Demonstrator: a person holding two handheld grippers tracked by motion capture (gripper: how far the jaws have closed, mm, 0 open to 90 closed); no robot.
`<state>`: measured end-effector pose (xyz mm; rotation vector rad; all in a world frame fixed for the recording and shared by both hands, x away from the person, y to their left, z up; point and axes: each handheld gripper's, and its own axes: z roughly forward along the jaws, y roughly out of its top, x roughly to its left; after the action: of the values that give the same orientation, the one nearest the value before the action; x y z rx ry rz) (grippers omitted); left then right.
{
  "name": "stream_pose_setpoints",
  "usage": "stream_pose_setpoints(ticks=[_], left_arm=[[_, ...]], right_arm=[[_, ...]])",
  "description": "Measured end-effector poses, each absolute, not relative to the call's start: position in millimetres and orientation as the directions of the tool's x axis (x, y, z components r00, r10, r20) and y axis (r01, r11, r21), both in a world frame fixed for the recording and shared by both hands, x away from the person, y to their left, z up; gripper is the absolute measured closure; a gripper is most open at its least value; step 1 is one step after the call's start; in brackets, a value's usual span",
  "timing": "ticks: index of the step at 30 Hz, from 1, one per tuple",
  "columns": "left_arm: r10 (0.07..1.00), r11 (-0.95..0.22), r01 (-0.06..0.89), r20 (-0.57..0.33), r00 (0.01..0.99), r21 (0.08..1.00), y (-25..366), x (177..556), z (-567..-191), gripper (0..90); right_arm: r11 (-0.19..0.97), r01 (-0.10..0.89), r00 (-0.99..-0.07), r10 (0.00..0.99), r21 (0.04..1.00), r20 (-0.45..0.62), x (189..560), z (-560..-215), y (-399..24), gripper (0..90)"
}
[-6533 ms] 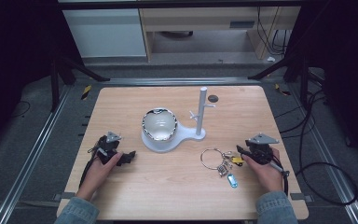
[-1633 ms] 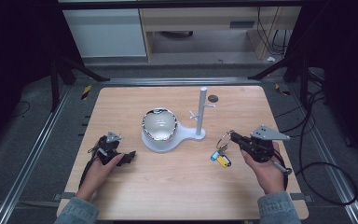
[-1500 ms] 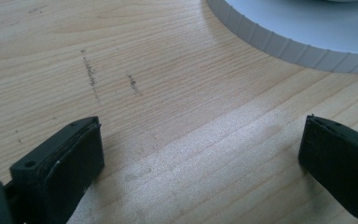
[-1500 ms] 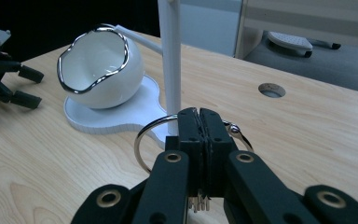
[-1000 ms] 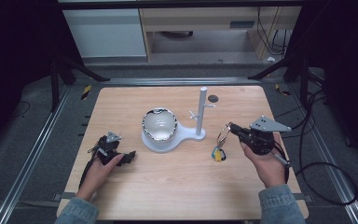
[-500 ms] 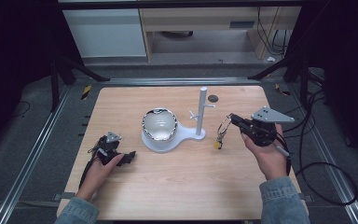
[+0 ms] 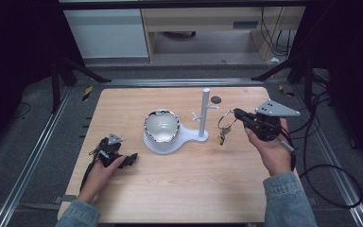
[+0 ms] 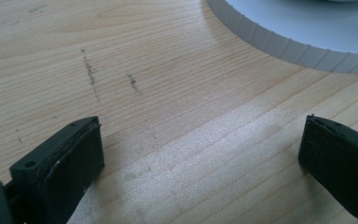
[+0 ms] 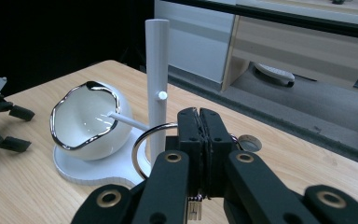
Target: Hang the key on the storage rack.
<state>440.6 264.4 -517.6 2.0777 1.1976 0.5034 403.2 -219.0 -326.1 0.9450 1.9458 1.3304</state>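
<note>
Right gripper (image 7: 238, 113), centre right of high view: jaws pressed fully together, key ring (image 7: 227, 120) clamped at rim, keys (image 7: 222, 138) hung free below. Since earlier frames, ring lifted off table (image 7: 123, 101) and carried up-left toward white stand post (image 7: 204, 112); judged: hanging on peg (image 7: 197, 116) in preparation. In right gripper view, ring (image 9: 142, 145) seen just before post (image 9: 157, 84), below small peg (image 9: 161, 95). Bowl (image 7: 161, 126) on stand base, left of post. Left gripper (image 7: 123, 158), lower left: jaws spread wide, nothing held, rested on table, unmoved.
</note>
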Motion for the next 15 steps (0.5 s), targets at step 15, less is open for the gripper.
stream_pose_setpoints(ticks=[15], left_arm=[[0.865,-0.347,0.603,-0.003,0.502,0.718,264.4,440.6,-517.6,0.0]], right_arm=[[0.253,0.211,-0.575,0.813,0.944,-0.089,409.8,-314.1,-214.4,89.0]])
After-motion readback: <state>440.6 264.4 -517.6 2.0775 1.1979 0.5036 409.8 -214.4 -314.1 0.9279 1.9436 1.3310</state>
